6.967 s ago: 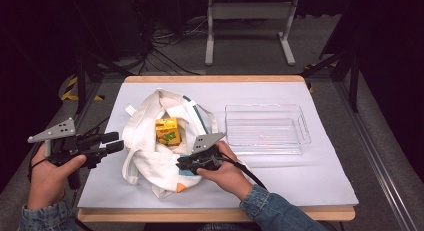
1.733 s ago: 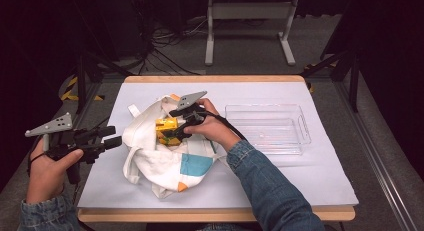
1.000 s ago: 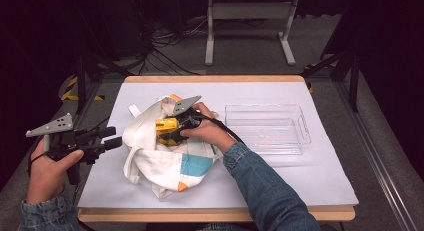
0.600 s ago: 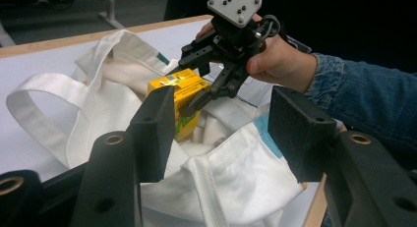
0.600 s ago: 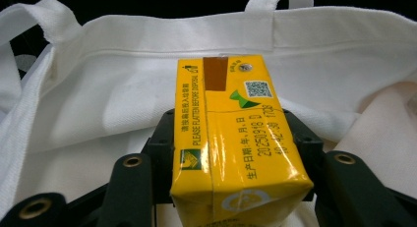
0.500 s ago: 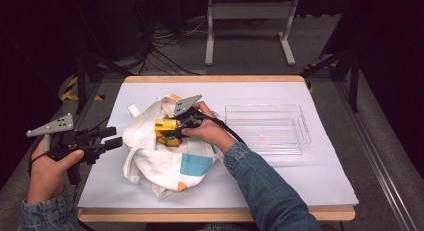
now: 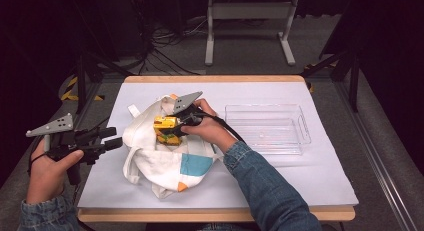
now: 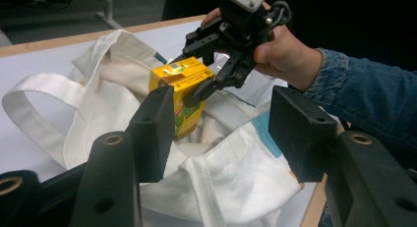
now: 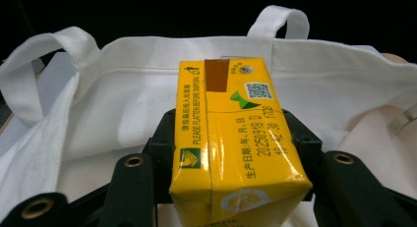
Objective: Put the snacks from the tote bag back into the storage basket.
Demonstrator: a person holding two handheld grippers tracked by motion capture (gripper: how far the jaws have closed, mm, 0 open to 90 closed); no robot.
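Note:
A yellow drink carton (image 7: 166, 125) sits upright in the mouth of a white cloth tote bag (image 7: 160, 161) lying on the table. My right gripper (image 7: 173, 126) reaches in from the right; its jaws have just been closing and now press on the carton's two sides. The right gripper view has the carton (image 9: 236, 138) wedged between the black pads (image 9: 164, 138). My left gripper (image 7: 113, 139) hovers at the table's left edge, open with nothing between its jaws, pointing at the bag (image 8: 236, 168) and the carton (image 8: 183, 84).
A clear plastic tray (image 7: 265, 107) stands on the white sheet to the right of the bag. The bag's handles (image 8: 29, 89) loop out toward the left. A metal stand and cables are on the floor beyond the table's far edge.
The right hand has moved from the bag's near side to its mouth, and its jaws have closed on the carton. The left gripper has stayed put.

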